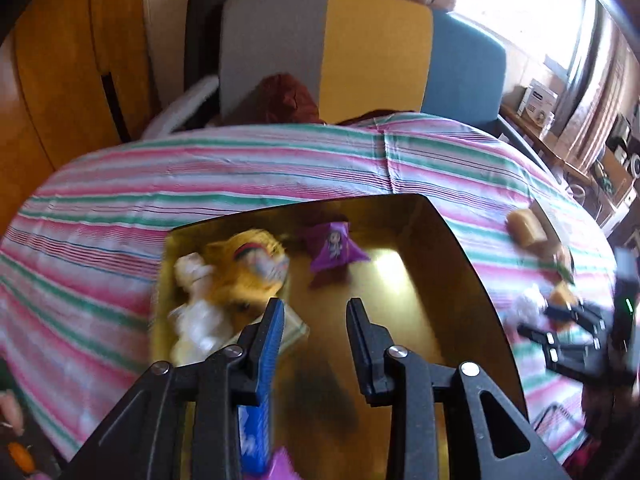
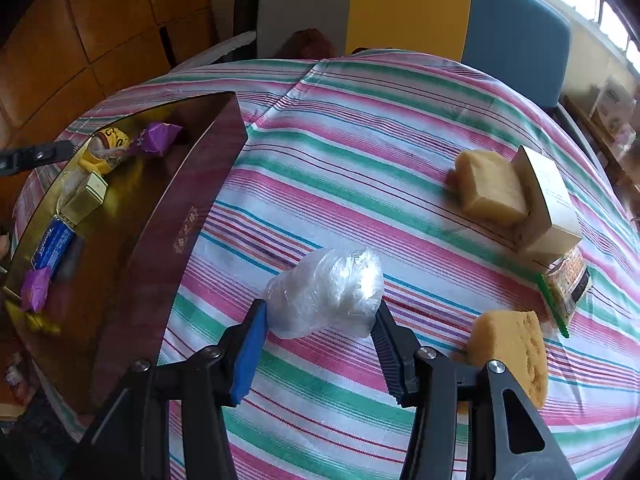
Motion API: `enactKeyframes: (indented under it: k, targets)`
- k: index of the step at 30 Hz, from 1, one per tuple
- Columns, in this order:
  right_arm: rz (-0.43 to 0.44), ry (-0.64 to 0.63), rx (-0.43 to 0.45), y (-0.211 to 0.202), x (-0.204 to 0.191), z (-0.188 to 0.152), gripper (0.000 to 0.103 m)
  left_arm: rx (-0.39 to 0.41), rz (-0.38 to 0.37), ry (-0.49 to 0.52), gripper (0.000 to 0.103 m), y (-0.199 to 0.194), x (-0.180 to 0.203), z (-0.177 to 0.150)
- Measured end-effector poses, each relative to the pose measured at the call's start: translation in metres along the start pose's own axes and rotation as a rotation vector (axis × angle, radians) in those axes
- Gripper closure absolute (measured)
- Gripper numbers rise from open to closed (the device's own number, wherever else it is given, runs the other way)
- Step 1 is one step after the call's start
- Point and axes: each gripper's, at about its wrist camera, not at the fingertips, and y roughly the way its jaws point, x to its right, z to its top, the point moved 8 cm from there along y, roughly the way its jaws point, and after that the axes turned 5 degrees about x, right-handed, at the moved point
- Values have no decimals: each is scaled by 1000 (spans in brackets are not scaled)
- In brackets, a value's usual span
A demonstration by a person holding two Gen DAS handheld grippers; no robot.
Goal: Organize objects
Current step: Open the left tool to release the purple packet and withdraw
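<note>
My left gripper (image 1: 315,306) hangs open over a gold-lined box (image 1: 448,248), with nothing between its fingers. Inside the box lie a yellow and white wrapped snack (image 1: 236,276), a purple packet (image 1: 334,248) and a blue packet (image 1: 256,436) under the left finger. In the right wrist view the same box (image 2: 168,240) has dark red walls and also holds a small gold carton (image 2: 86,196). My right gripper (image 2: 320,306) is shut on a crumpled ball of clear plastic (image 2: 328,284) that rests on the striped cloth (image 2: 360,152).
To the right of the plastic ball lie a yellow sponge block (image 2: 490,188), a white carton (image 2: 548,204), a clear snack pack (image 2: 568,284) and a second sponge (image 2: 512,352). A grey, yellow and blue chair back (image 2: 408,4) stands behind the table.
</note>
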Motion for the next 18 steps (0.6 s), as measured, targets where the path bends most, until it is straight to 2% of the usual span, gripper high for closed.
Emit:
enactKeyframes:
  k: [6, 18]
  targets:
    - [-11, -9, 3, 2, -1, -2, 51, 64, 47, 28, 71, -50, -10, -25]
    - [-22, 76, 6, -5, 6, -6, 51, 96, 71, 24, 71, -77, -26, -49]
